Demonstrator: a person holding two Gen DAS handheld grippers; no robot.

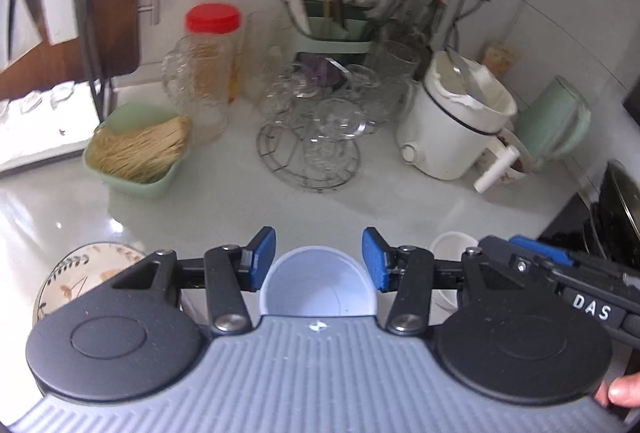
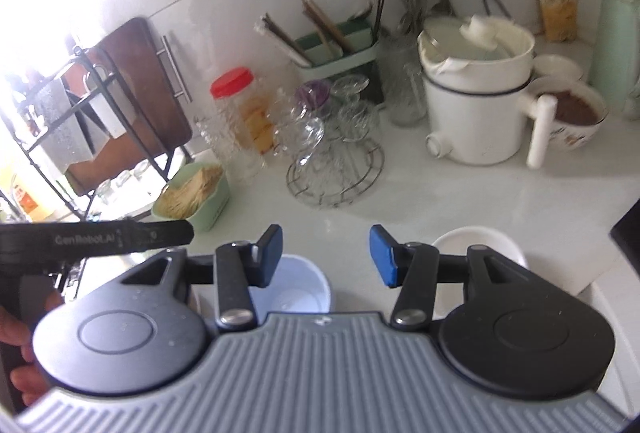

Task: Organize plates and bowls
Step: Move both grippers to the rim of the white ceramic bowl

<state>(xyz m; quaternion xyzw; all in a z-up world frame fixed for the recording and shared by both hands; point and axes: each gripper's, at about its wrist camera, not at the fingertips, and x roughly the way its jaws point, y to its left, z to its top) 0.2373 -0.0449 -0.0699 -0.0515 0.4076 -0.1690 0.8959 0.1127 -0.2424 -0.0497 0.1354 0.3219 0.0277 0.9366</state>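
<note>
A pale blue bowl [image 1: 320, 283] sits on the white counter right under my open left gripper [image 1: 319, 259], between its blue pads without touching. A leaf-patterned plate [image 1: 76, 275] lies at its left. A small white bowl [image 1: 452, 247] sits at its right, partly hidden by my right gripper. In the right wrist view my right gripper [image 2: 326, 253] is open and empty above the counter, with the blue bowl [image 2: 302, 291] below its left finger and the white bowl [image 2: 476, 243] behind its right finger.
At the back stand a wire rack of glassware [image 1: 320, 121], a red-lidded jar [image 1: 212, 49], a green tub of noodles [image 1: 138, 149], a white cooker pot [image 1: 452, 117], a utensil holder [image 1: 328, 29] and a green jug [image 1: 556, 121]. A dark pan [image 1: 616, 217] is at right.
</note>
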